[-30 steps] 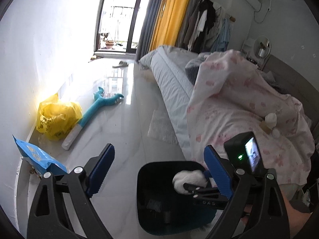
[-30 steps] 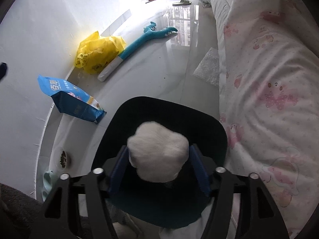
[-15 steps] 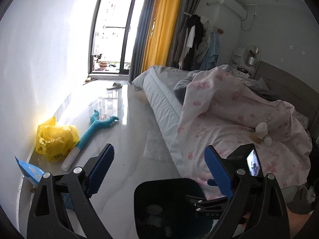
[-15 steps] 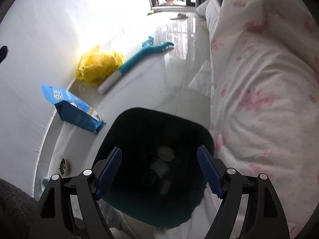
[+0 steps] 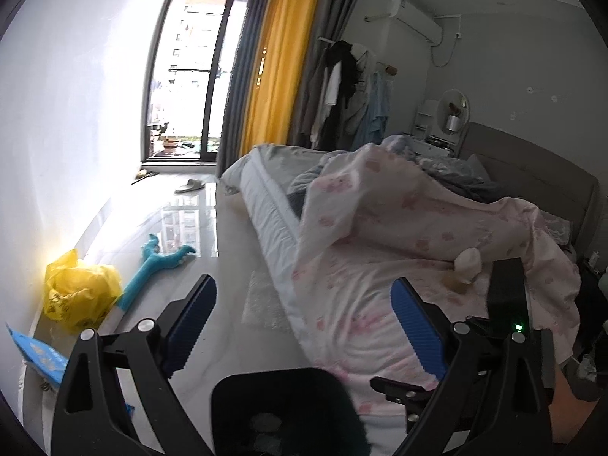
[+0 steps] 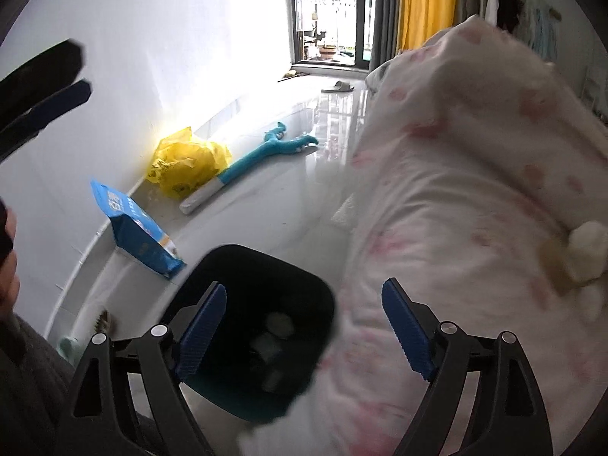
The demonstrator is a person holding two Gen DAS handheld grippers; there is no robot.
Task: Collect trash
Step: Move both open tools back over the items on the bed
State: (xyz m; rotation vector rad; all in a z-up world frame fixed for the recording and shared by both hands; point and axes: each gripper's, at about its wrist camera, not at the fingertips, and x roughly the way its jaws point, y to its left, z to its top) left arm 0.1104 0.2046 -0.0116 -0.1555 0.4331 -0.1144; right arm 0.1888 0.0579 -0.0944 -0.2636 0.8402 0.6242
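Note:
The black trash bin (image 5: 266,375) stands on the floor beside the bed; in the right wrist view the bin (image 6: 266,255) holds pale wads of trash (image 6: 279,323). My right gripper (image 6: 304,287) hangs above the bin's right rim. Its jaws are opening and nothing is between them. My left gripper (image 5: 303,285) is open and empty, raised over the floor and the bed edge. A white crumpled tissue (image 5: 468,262) lies on the pink-patterned quilt (image 5: 380,304), with a tan scrap beside it; the tissue (image 6: 589,250) is also at the right edge of the right wrist view.
Along the left wall lie a yellow plastic bag (image 6: 186,163), a blue packet (image 6: 136,231) and a teal long-handled toy (image 6: 266,148). A pale mat (image 5: 262,304) lies by the bed. A slipper (image 5: 190,185) sits near the balcony door.
The right gripper opened and the white wad dropped into the bin. Both grippers then rose and tilted up, bringing more of the bed and room into view.

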